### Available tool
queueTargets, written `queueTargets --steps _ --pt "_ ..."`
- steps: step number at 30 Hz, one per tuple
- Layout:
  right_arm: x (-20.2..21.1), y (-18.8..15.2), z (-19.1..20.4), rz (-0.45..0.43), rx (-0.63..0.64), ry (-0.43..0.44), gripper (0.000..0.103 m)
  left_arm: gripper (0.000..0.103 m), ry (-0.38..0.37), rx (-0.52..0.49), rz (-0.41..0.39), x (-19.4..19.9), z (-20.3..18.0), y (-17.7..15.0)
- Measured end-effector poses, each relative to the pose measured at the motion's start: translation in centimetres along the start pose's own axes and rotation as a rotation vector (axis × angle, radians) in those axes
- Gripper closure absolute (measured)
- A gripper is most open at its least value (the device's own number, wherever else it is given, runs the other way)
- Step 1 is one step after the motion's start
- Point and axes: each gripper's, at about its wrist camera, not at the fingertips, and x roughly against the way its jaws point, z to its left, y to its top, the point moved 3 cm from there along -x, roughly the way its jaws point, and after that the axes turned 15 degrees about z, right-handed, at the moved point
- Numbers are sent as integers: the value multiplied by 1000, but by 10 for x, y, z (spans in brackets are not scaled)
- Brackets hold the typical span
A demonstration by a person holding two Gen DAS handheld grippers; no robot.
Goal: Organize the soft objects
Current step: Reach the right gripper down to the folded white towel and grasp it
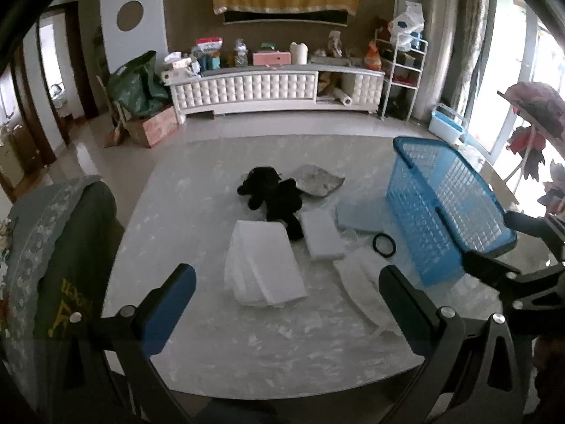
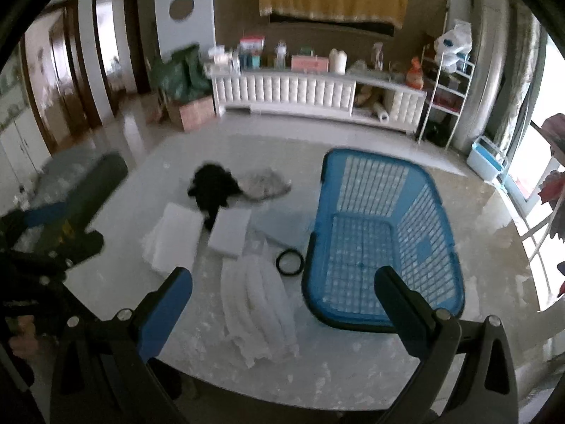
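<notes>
A blue plastic basket (image 1: 445, 208) (image 2: 381, 240) stands empty on the right of the marbled table (image 1: 212, 335). Left of it lie a black plush toy (image 1: 275, 194) (image 2: 213, 187), a grey cushion (image 1: 317, 180) (image 2: 265, 183), a folded white cloth (image 1: 263, 265) (image 2: 173, 240), a white foam block (image 1: 323, 235) (image 2: 229, 233), a pale blue pad (image 1: 356, 217), a ribbed white cloth (image 1: 360, 282) (image 2: 257, 311) and a black hair ring (image 1: 384, 244) (image 2: 290, 261). My left gripper (image 1: 286, 300) is open above the folded cloth. My right gripper (image 2: 282, 304) is open above the ribbed cloth and the basket's near rim.
A chair back draped in green cloth (image 1: 60, 265) stands at the table's left edge. A white cabinet (image 1: 275, 88) with clutter runs along the far wall. A white shelf rack (image 1: 402, 70) and a window stand at the right.
</notes>
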Motion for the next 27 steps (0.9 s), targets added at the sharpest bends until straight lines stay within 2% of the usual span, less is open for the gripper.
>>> queueTargets --steps 5,14,16,19,27 --pt "-20 6 16 68 35 74 0 0 -22 -25 39 -19 16 -1" --pt "-54 13 40 180 105 65 0 0 -60 28 121 -60 60 -11" --pt "-62 11 43 203 112 67 2 0 -62 28 135 -71 64 -13" --pt "-76 9 42 260 97 70 13 0 -69 33 153 -83 70 -14" --pt "-105 3 31 365 72 38 13 0 -100 34 212 -117 71 -21"
